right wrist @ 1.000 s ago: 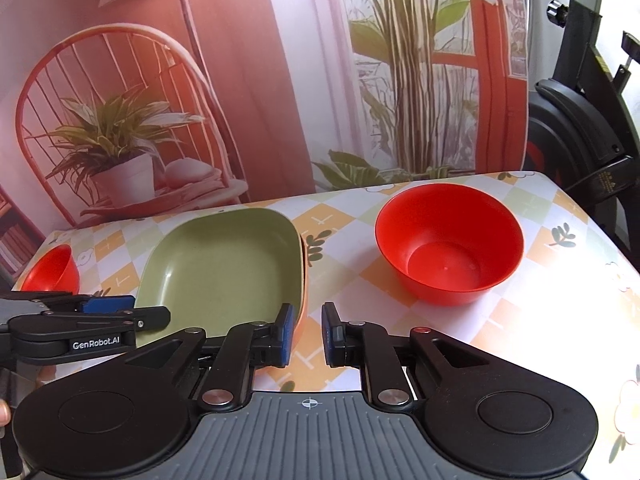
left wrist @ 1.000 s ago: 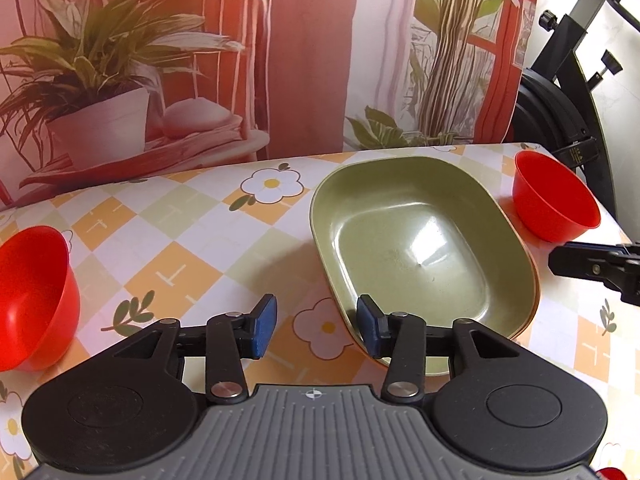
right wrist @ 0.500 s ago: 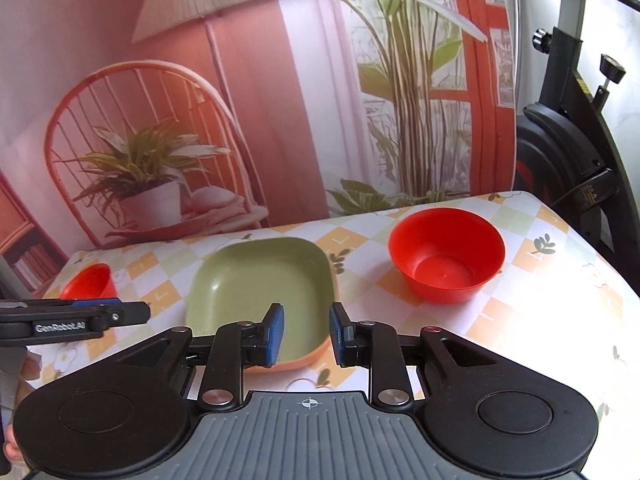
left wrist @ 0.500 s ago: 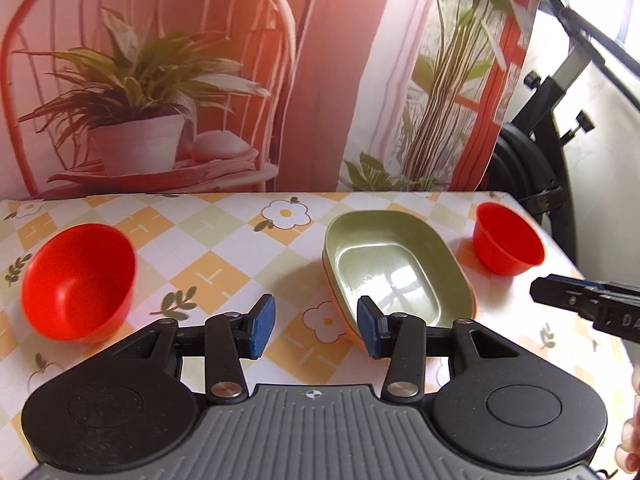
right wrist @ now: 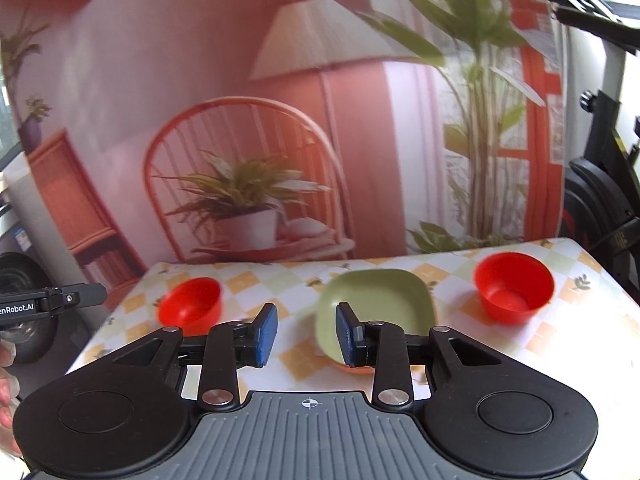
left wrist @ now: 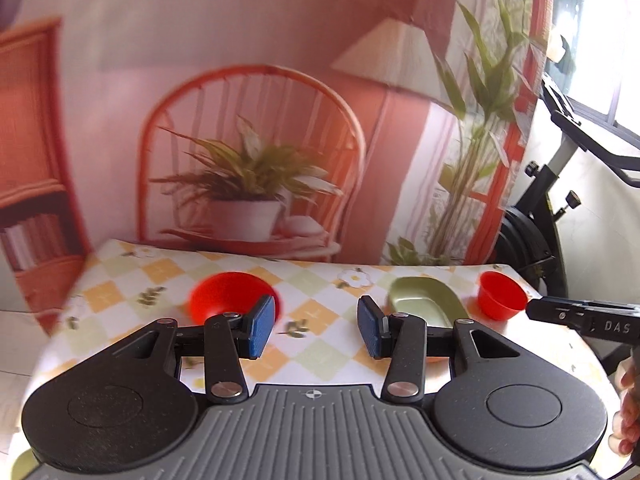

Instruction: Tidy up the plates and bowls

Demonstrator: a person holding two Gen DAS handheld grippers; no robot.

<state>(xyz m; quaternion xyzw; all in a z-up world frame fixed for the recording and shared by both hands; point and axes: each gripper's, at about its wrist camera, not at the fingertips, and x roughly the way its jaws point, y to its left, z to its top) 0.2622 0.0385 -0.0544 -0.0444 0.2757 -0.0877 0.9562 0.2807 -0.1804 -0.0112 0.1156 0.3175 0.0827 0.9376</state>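
Blue pads line the fingers of both tools, and I read both sets as spread wide with nothing between them. My left gripper (left wrist: pixel 316 327) hangs above the near edge of the table (left wrist: pixel 320 360), which carries a checked cloth printed with flowers and leaves. My right gripper (right wrist: pixel 306 334) hangs at a similar height, its tip also visible at the right margin of the left wrist view. Beyond the left gripper's left finger (left wrist: pixel 262 326) sits the left red bowl (left wrist: pixel 230 296), upright on the cloth and partly hidden by that finger. Beyond the right finger lies the green plate (left wrist: pixel 424 298), a shallow rounded-rectangular dish; an orange rim shows under its near edge in the right wrist view, but I cannot tell what that is. The right red bowl (left wrist: pixel 502 295) stands just beside the plate, near the table's right edge, not touching it. All three pieces sit apart in a row: bowl, plate, bowl. Behind the table hangs a printed backdrop (left wrist: pixel 256 128) showing a chair, a potted plant and a lamp. An exercise bike (left wrist: pixel 560 208) stands to the right of the backdrop. Fingertips of a person's hand (left wrist: pixel 628 408) show at the right margin.
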